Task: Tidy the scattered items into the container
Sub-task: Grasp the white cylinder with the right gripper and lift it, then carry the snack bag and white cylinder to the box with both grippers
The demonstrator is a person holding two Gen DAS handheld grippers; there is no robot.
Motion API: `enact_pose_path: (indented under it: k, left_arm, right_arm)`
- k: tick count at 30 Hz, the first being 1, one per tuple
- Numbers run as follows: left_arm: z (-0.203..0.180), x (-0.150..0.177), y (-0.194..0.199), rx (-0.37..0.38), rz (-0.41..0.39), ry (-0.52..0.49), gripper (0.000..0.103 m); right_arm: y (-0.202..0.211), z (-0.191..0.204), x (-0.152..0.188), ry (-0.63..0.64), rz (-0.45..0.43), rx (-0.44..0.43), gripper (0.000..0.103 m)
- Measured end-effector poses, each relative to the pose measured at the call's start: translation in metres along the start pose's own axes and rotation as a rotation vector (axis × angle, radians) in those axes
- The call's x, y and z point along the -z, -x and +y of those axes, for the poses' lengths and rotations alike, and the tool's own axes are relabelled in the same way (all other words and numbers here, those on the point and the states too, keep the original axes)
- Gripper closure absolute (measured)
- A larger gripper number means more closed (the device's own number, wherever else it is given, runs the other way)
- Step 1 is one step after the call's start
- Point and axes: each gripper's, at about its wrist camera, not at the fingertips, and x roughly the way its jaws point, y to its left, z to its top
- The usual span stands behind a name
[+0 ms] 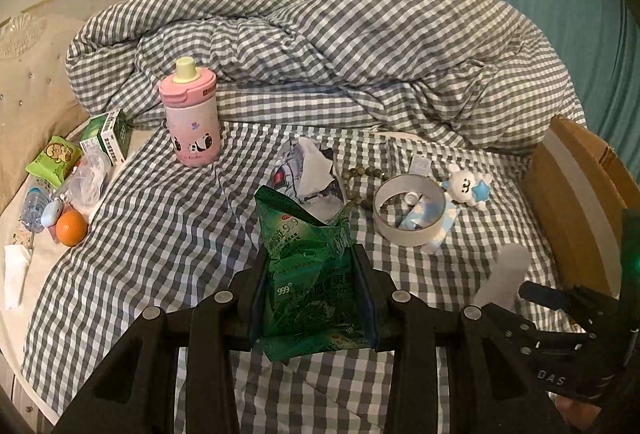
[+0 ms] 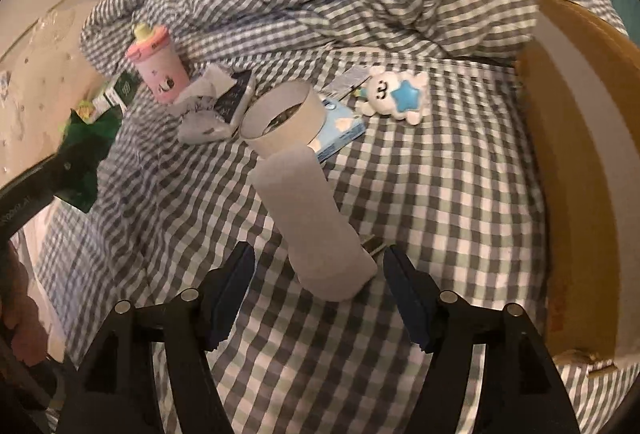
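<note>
Your left gripper point(image 1: 314, 298) grips the green packet point(image 1: 310, 266); your right gripper point(image 2: 320, 294) gapes wide around the grey cylinder point(image 2: 310, 222) — cardboard box point(image 2: 576, 162) far right, contents hidden.

Left hand-held gripper point(image 1: 314, 298) is clamped on a green packet point(image 1: 308, 274), which is pinched between both fingers and held above the bed. Right hand-held gripper point(image 2: 320, 298) is spread wide and nothing is gripped; its fingers are set either side of a grey roll point(image 2: 312, 218), not touching.
</note>
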Motion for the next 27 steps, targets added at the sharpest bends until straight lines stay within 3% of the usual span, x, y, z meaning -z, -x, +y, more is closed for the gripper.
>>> enact_pose_path:
  k: [4,5,6,7,16,27]
  left_arm:
    - [0.004,0.0,-0.006,-0.007,0.007,0.006,0.065]
    - [0.005,-0.001,-0.007,-0.009,0.007,0.007,0.065]
    - [0.006,-0.001,-0.007,-0.009,0.006,0.007,0.065]
    - [0.006,-0.002,-0.007,-0.01,0.004,0.007,0.065]
    - [-0.013,-0.009,0.013,0.011,-0.035,-0.019,0.065]
    - [-0.055,-0.023,0.075,0.071,-0.138,-0.058,0.065]
  right_arm:
    - [-0.013,0.003,-0.009,0.017,0.006,0.0,0.038]
    - [-0.015,0.004,-0.011,0.018,0.006,-0.006,0.044]
    - [-0.016,0.004,-0.013,0.02,0.004,-0.009,0.061]
    - [-0.017,0.004,-0.015,0.023,0.004,-0.004,0.067]
    - [0.008,-0.005,-0.016,-0.004,-0.027,-0.015,0.072]
    - [0.102,-0.016,-0.016,-0.01,-0.173,-0.004,0.072]
